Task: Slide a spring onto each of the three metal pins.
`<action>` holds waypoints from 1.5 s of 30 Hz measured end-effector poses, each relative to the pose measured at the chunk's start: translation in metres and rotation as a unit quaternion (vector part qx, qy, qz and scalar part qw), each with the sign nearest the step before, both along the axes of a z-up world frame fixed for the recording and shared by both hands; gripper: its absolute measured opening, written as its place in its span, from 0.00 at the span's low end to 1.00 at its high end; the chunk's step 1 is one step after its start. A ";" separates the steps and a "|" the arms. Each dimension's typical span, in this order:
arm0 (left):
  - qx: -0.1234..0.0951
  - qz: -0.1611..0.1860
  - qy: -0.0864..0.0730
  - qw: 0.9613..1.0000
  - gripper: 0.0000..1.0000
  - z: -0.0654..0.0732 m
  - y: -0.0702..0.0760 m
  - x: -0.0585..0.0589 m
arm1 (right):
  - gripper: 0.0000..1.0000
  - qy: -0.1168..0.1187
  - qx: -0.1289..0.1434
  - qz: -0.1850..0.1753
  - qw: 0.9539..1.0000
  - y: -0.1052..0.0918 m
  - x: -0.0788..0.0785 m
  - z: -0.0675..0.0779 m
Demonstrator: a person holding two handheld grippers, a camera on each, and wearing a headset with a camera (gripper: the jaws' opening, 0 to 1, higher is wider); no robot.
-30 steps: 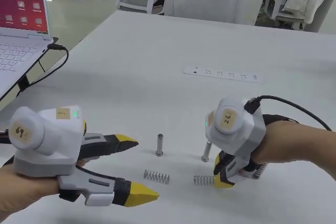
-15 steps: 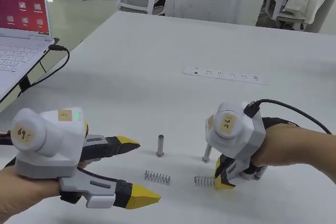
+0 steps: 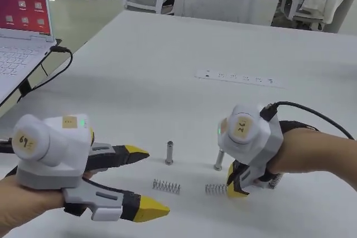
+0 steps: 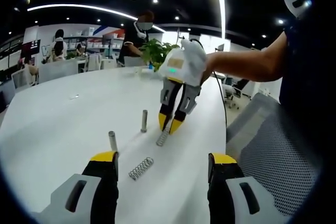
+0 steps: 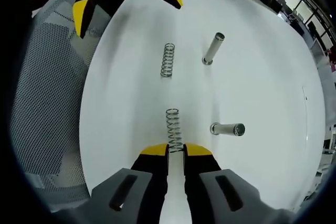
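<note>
Two short metal pins stand upright on the white table [image 3: 167, 82], one pin [image 3: 169, 153] at the middle and one pin [image 3: 219, 160] beside my right gripper. One spring [image 3: 166, 187] lies loose in front of the middle pin. My right gripper [image 3: 234, 188] points down at the table, shut on the end of a second spring [image 5: 173, 127], which lies flat. In the right gripper view both pins [image 5: 212, 49] [image 5: 227, 128] sit to the right of the springs. My left gripper [image 3: 146, 181] hovers open at the lower left, with the loose spring [image 4: 140, 168] ahead between its jaws.
An open laptop [image 3: 22, 20] with a black cable [image 3: 56, 73] is at the far left. A white power strip [image 3: 240, 78] lies across the table farther back. Chairs and desks stand behind. A person [image 4: 137, 35] stands beyond the table in the left gripper view.
My right gripper has shifted very slightly over the spring it holds. The left gripper, pins and loose spring have stayed put.
</note>
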State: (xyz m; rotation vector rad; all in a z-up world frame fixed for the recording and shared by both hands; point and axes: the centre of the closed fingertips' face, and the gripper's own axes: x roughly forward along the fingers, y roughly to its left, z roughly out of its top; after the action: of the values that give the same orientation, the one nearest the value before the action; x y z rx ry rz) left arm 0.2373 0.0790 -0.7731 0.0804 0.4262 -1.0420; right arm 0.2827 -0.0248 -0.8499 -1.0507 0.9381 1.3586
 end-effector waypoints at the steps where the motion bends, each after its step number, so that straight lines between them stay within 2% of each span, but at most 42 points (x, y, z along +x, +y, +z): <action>1: 0.000 0.000 0.000 1.000 0.65 0.000 0.000 0.000 | 0.08 0.000 0.001 0.000 1.000 0.000 0.000 0.001; 7: 0.001 -0.009 -0.005 1.000 0.63 0.002 -0.004 0.000 | 0.08 -0.006 0.011 -0.001 1.000 0.002 -0.002 0.013; 11: 0.001 -0.012 -0.005 1.000 0.62 0.002 -0.005 0.000 | 0.08 -0.001 0.030 -0.002 1.000 0.008 -0.009 0.024; 17: 0.005 -0.022 -0.008 1.000 0.59 0.002 -0.009 -0.001 | 0.08 -0.002 0.043 0.005 0.999 0.014 -0.015 0.036; 28: 0.028 -0.060 -0.004 0.998 0.52 -0.012 -0.019 -0.008 | 0.08 0.003 0.048 0.014 0.999 0.021 -0.024 0.039; 35: 0.028 -0.079 -0.008 0.996 0.49 -0.014 -0.026 -0.006 | 0.08 0.005 0.050 0.016 0.999 0.025 -0.028 0.040; 45: 0.023 -0.096 -0.017 0.995 0.39 -0.017 -0.033 -0.006 | 0.08 0.004 0.055 0.026 0.998 0.036 -0.033 0.046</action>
State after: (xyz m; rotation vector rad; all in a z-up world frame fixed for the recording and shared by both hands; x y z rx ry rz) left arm 0.2314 0.0459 -0.7898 0.1837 0.4185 -1.2191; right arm 0.2495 0.0112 -0.8043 -0.9925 0.8361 1.4423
